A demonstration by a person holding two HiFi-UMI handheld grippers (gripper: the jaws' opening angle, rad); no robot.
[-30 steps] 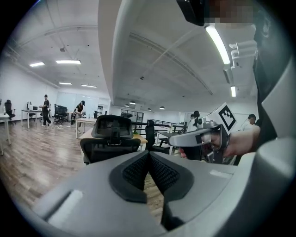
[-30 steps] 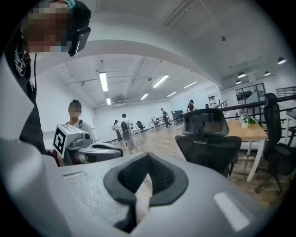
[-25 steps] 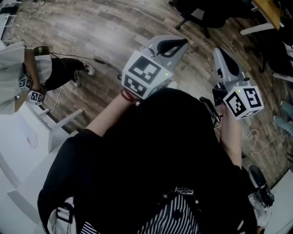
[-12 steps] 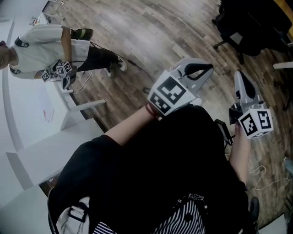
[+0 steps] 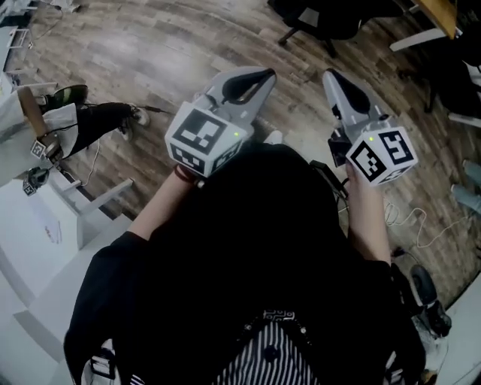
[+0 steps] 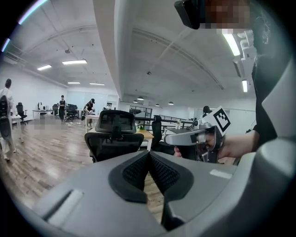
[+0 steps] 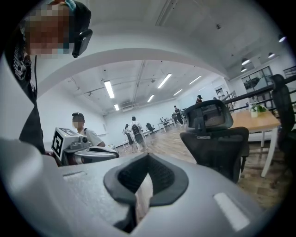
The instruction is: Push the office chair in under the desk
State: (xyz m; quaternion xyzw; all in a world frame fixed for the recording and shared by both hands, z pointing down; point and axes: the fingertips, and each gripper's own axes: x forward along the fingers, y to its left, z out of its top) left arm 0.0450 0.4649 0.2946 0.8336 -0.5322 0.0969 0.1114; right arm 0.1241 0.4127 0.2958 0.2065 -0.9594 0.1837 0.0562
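My left tool is closed and holds nothing: in the left gripper view its black pads meet at their tips. My right tool is closed and empty too. In the right gripper view its pads touch at the top, with only a thin slit lower down.

The office chair stands well ahead of both tools, and neither touches it. From my head it is cut off by the top edge, so only a dark mass and some legs of its base show. The left gripper view gives me its black back and headrest more fully. The right gripper view shows the chair as well, with its lower part hidden behind my own tool.

The desk has a wooden top and a white leg and sits just behind the chair. I cannot tell whether any part of the chair is under it. From my head only a corner of the desk shows, to the right of the chair.

My black top hides the floor nearest me. Well to the left of the chair a person is cut off by the frame edge. A white worktop lies on that same side.
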